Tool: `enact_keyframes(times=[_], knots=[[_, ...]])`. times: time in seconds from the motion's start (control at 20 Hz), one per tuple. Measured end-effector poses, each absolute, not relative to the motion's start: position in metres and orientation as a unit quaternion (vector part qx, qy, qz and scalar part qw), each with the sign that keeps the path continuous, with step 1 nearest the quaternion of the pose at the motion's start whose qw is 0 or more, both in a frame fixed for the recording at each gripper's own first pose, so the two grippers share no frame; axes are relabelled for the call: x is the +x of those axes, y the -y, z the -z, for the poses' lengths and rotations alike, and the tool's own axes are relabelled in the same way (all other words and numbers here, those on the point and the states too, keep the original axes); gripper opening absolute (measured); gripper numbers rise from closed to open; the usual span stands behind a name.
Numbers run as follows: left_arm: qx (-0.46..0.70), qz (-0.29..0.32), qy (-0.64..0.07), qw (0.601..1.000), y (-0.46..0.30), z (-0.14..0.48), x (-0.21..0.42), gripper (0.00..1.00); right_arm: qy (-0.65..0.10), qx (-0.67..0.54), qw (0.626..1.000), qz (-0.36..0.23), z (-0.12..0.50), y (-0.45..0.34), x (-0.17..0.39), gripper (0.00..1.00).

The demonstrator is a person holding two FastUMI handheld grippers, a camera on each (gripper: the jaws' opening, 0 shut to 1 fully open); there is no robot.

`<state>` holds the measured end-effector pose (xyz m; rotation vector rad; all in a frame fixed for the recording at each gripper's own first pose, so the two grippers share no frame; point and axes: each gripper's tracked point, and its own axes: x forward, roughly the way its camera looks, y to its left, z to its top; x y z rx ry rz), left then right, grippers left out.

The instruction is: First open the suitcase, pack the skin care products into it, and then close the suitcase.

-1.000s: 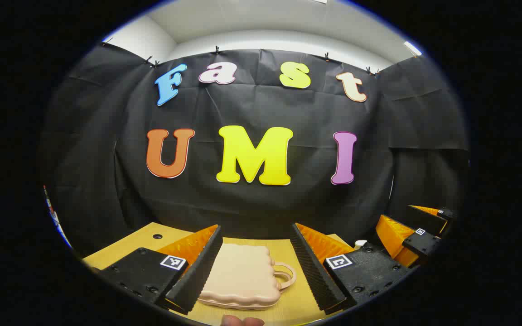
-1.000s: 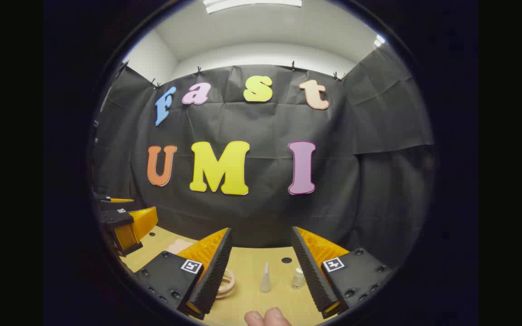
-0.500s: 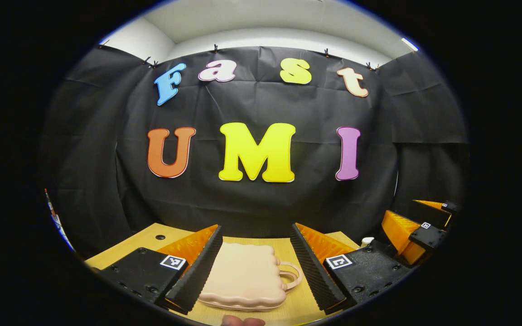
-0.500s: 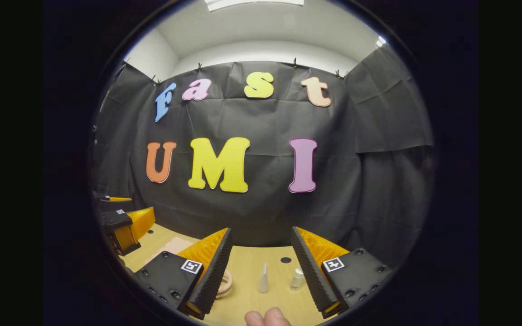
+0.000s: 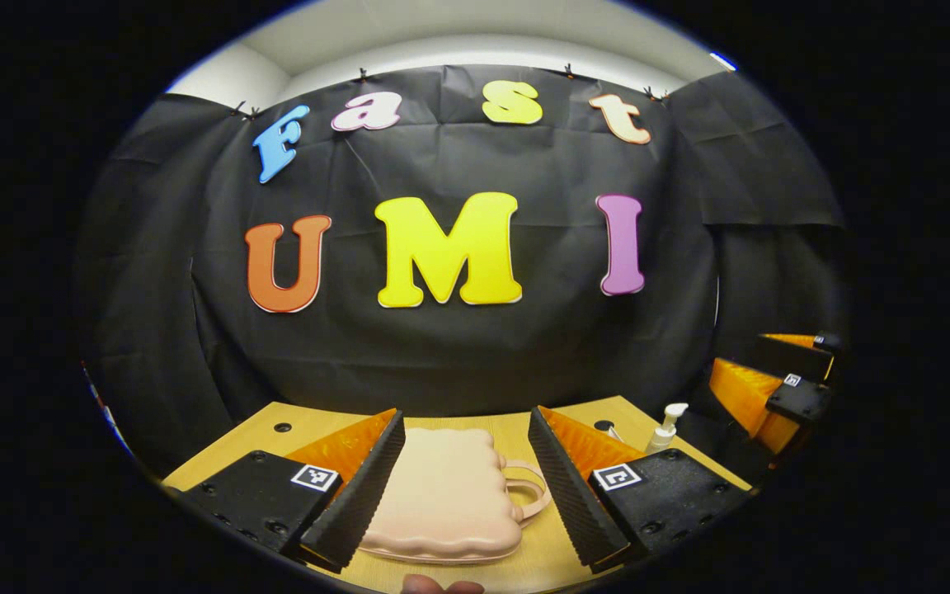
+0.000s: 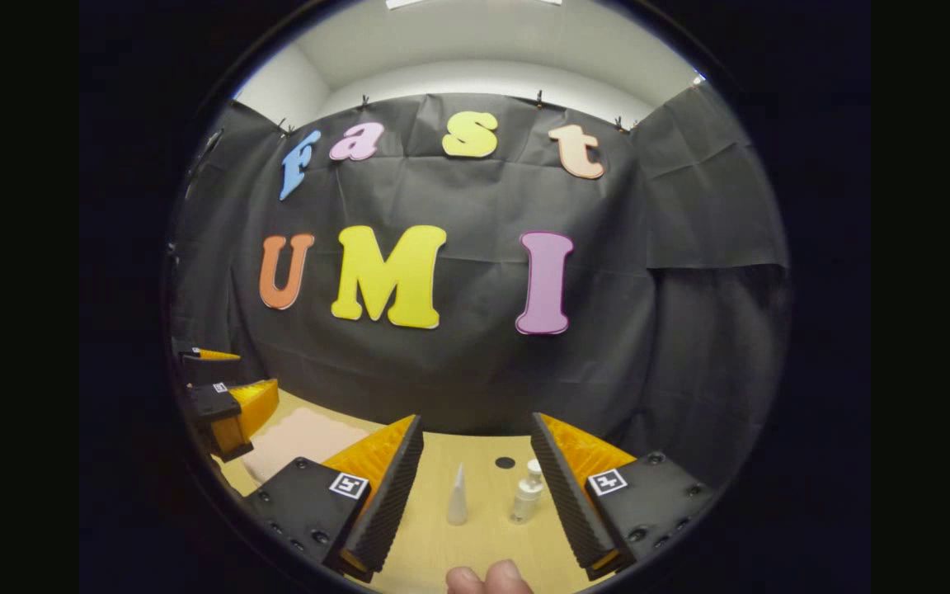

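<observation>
A small pale pink suitcase (image 5: 446, 495) with a wavy edge and a loop handle lies closed and flat on the wooden table (image 5: 219, 445). My left gripper (image 5: 467, 483) hangs open just above it, one finger on each side. In the right gripper view a white cone-shaped tube (image 6: 458, 496) and a small pump bottle (image 6: 526, 493) stand upright between the fingers of my open right gripper (image 6: 475, 483). The pump bottle (image 5: 665, 427) also stands at the right of the left gripper view, beside the right gripper (image 5: 772, 384). The suitcase (image 6: 298, 437) and the left gripper (image 6: 223, 400) sit at the left of the right gripper view.
The black cloth wall stands close behind the table. Round holes (image 6: 505, 463) dot the tabletop (image 6: 442, 544). A person's fingertips (image 6: 487, 579) show at the bottom edge of the right gripper view, and a fingertip (image 5: 440, 586) at the bottom of the left gripper view.
Both views have tilted downward and moved forward. More of the suitcase, the table and the bottles has come into sight. Both grippers stayed open.
</observation>
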<state>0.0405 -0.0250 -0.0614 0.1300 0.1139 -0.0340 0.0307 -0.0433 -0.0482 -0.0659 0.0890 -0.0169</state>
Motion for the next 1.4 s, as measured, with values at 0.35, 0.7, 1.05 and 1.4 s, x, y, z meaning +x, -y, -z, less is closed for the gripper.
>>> enact_keyframes(times=[0.35, 0.7, 1.05, 1.4], knots=[[0.207, 0.065, -0.128, 0.968, 0.072, 0.144, 0.068, 1.0, -0.085, -0.05, 0.994, 0.046, 0.092, 0.105, 0.041, 0.78], [0.403, 0.1, -0.166, 0.894, 0.095, 0.213, 0.089, 0.97, -0.115, -0.06, 0.985, 0.11, 0.124, 0.176, 0.039, 0.75], [0.508, 0.083, -0.248, 0.82, 0.077, 0.269, 0.11, 0.9, -0.138, -0.035, 0.976, 0.163, 0.147, 0.224, 0.022, 0.78], [0.532, 0.058, -0.306, 0.787, 0.066, 0.285, 0.126, 0.64, -0.141, -0.028, 0.978, 0.15, 0.159, 0.22, 0.014, 0.78]])
